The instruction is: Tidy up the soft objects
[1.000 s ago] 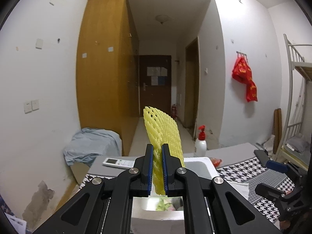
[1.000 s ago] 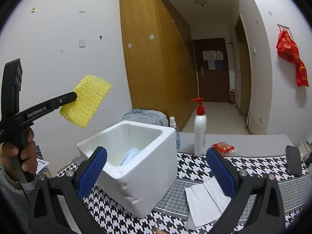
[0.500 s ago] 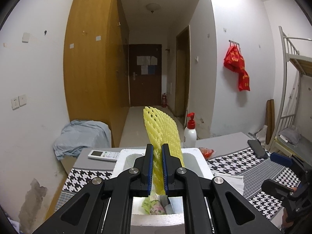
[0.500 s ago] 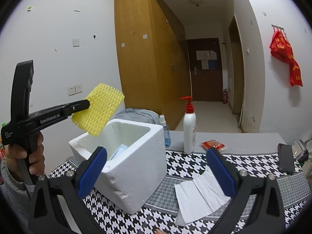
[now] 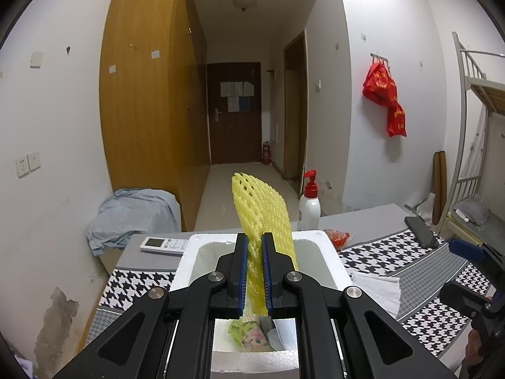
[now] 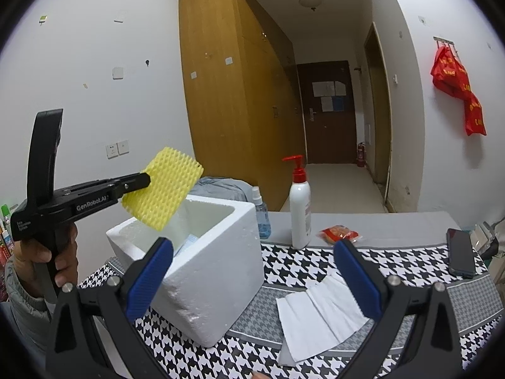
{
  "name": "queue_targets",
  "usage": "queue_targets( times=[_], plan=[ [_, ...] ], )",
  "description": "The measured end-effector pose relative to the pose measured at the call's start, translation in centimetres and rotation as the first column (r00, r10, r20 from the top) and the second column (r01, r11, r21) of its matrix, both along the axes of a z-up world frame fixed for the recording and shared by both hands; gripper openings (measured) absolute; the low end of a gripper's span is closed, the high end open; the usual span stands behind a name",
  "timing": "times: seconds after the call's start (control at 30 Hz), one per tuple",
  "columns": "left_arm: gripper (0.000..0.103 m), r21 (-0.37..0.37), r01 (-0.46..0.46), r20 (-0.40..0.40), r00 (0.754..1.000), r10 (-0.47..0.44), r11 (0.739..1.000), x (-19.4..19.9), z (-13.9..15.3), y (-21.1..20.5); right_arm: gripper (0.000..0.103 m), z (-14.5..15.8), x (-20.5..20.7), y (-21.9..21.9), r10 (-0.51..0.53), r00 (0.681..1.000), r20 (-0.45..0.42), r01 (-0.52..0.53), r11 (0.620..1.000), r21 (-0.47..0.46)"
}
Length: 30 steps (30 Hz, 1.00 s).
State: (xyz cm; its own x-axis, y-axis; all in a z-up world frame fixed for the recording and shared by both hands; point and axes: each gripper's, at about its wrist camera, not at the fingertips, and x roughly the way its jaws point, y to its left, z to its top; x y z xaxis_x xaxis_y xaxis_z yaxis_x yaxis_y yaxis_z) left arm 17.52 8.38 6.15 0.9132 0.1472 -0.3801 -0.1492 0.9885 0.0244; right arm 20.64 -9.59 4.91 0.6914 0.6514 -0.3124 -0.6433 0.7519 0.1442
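Left tongs [image 5: 255, 270]: clamped tight on the yellow foam net [image 5: 262, 218], which stands upright between the blue pads, held above the open white foam box [image 6: 205, 271]. Box interior already holds several soft items, including a green-and-floral packet [image 5: 247, 336]. Right tongs [image 6: 252, 279]: wide apart, holding nothing, hovering over the houndstooth desk [image 6: 303, 262]. Just beyond them a white paper towel [image 6: 318, 309] lies flat on the desk, outside the box. Further back, a small red packet [image 6: 339, 232] sits beside the pump bottle [image 6: 300, 205]. Assessment: task partly complete; the net awaits release into the box, the towel and possibly the packet remain
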Motion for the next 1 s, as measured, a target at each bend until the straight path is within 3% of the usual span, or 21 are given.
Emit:
queue_targets(
  times=[0.2, 0.23, 0.27, 0.37, 0.53, 0.67, 1.0],
  plan=[
    [0.012, 0.009, -0.01, -0.017, 1.0, 0.01, 1.0, 0.4, -0.5, -0.1, 0.103, 0.0, 0.1, -0.2, -0.012, 1.0, -0.004, 0.012, 1.0, 0.008],
    [0.02, 0.008, -0.011, -0.017, 1.0, 0.011, 1.0, 0.4, -0.5, -0.1, 0.103, 0.0, 0.1, -0.2, -0.012, 1.0, -0.007, 0.013, 1.0, 0.01],
    [0.037, 0.008, -0.019, -0.018, 1.0, 0.019, 1.0, 0.4, -0.5, 0.0, 0.103, 0.0, 0.2, -0.2, -0.011, 1.0, -0.009, 0.011, 1.0, 0.011],
    [0.075, 0.021, -0.05, 0.012, 0.999, 0.05, 0.999, -0.1, -0.5, 0.0, 0.103, -0.1, 0.1, -0.1, -0.008, 1.0, -0.008, 0.008, 1.0, 0.004],
    [0.095, 0.038, -0.069, 0.042, 0.997, 0.068, 0.997, -0.6, -0.4, -0.2, 0.103, -0.2, 0.1, 0.0, -0.003, 1.0, -0.009, 0.003, 1.0, 0.0],
    [0.102, 0.039, -0.077, 0.064, 0.995, 0.075, 0.996, -1.2, -0.3, -0.3, 0.103, -0.2, 0.1, 0.0, 0.0, 1.0, -0.009, 0.0, 1.0, 0.005],
    [0.102, 0.062, -0.063, 0.099, 0.993, 0.057, 0.996, -3.0, 0.5, -1.3, 0.103, 0.1, -0.6, 0.0, 0.008, 1.0, 0.005, -0.008, 1.0, 0.004]
  ],
)
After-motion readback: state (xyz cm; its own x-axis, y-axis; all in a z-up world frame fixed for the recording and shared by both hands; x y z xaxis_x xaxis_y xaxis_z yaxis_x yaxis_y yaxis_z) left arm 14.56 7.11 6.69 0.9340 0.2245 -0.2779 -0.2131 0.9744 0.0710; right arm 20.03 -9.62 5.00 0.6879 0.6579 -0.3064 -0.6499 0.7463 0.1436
